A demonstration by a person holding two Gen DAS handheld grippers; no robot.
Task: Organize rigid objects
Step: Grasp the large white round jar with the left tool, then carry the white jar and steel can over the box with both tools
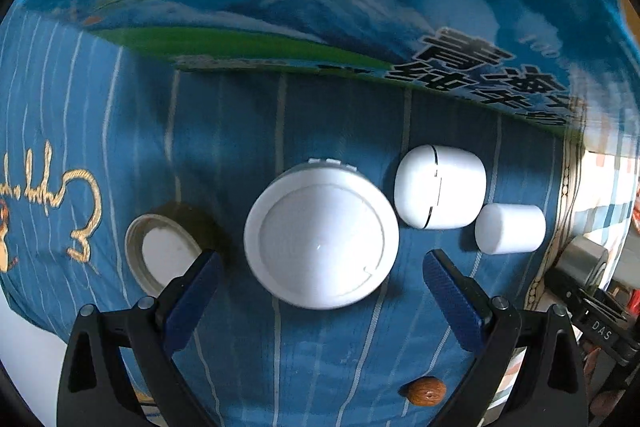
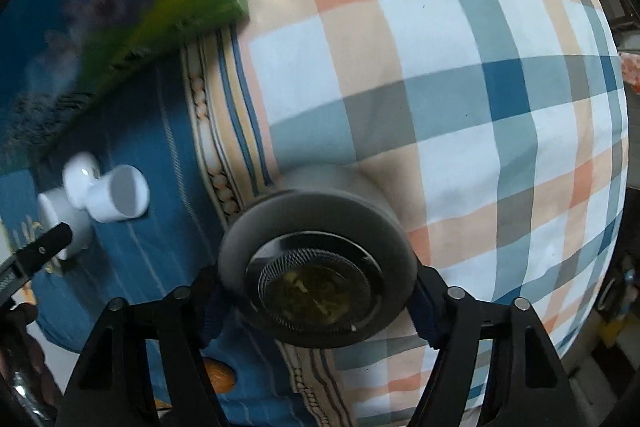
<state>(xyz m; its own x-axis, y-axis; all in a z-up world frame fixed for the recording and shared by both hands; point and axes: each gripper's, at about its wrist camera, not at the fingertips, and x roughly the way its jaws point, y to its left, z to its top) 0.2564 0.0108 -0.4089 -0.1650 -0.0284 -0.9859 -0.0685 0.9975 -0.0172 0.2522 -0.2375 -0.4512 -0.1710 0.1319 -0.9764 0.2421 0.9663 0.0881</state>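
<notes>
In the left wrist view my left gripper (image 1: 324, 293) points down and stands open around a round white jar (image 1: 322, 239), its blue pads clear of the sides. To the jar's right lie a white rounded case (image 1: 440, 187) and a small white cylinder (image 1: 510, 229). To its left lies an upturned cap (image 1: 162, 253). In the right wrist view my right gripper (image 2: 318, 307) is shut on a grey cup (image 2: 316, 227) with a mesh strainer inside, held over the edge of the plaid cloth (image 2: 440, 67). The white cylinder (image 2: 120, 195) lies to its left.
A blue printed box (image 1: 320, 7) stands along the far side of the blue striped cloth (image 1: 280, 115). A brown nut (image 1: 426, 391) lies near the cloth's front. The grey cup (image 1: 584, 263) in the right gripper shows at the right edge.
</notes>
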